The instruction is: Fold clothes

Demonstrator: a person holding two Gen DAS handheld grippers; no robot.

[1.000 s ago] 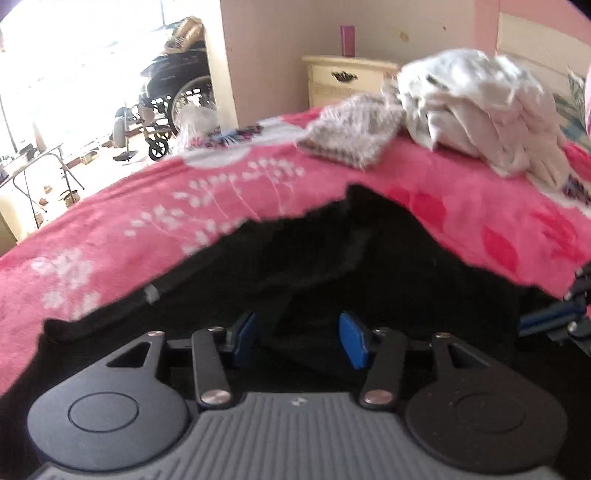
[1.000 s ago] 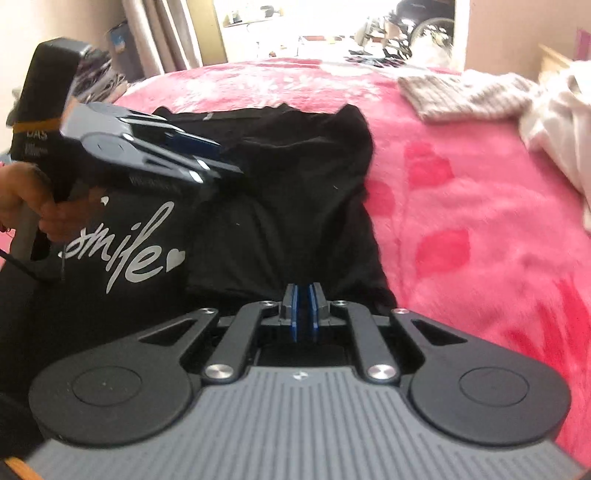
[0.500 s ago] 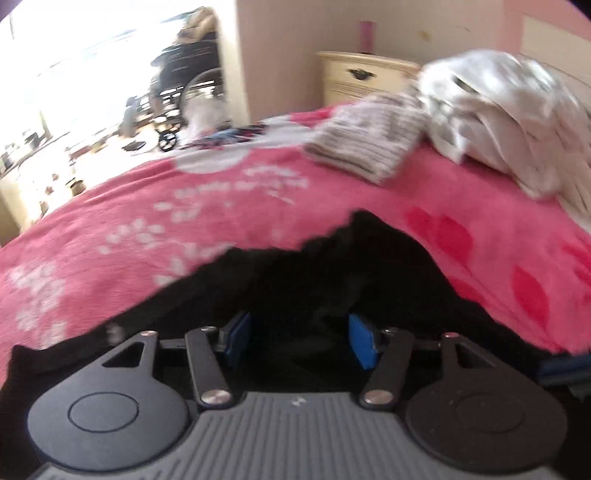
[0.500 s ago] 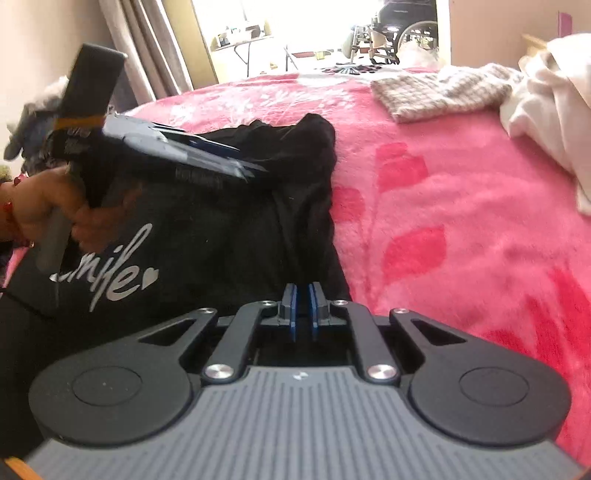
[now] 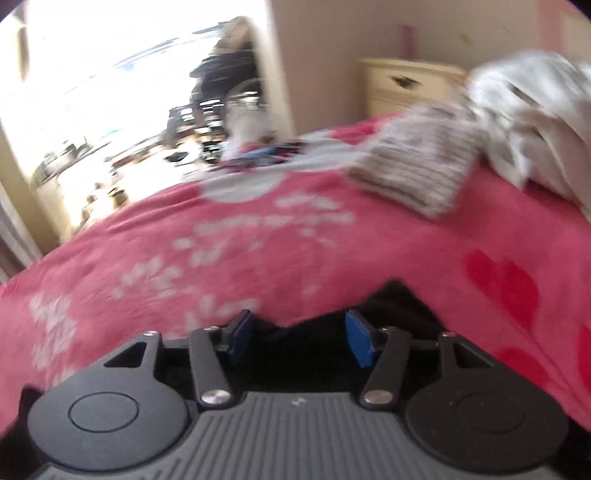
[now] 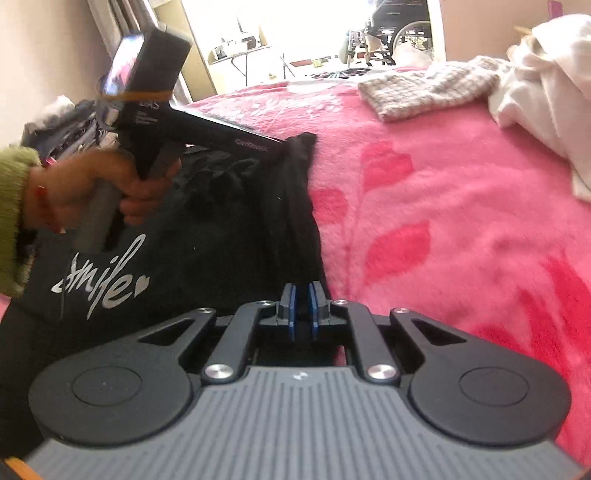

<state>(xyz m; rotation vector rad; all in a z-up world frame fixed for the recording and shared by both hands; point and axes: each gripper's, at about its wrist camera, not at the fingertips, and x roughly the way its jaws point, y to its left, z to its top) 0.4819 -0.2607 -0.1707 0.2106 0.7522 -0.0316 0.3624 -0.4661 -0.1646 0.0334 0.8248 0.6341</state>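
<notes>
A T-shirt point(image 6: 229, 206) is lying on the bed point(image 6: 461, 206); a folded knit point(image 6: 428, 90) and heaped laundry point(image 6: 546, 85) are sitting beyond it.

LIGHT: daylight is blowing out the doorway point(image 5: 122, 92) far beyond the jaws | BLUR: left view is smearing | EDGES: fisheye is bending, corners darkening

pink bedspread point(image 6: 461, 192), nightstand point(image 5: 402, 86), wheelchair point(image 6: 402, 29)
</notes>
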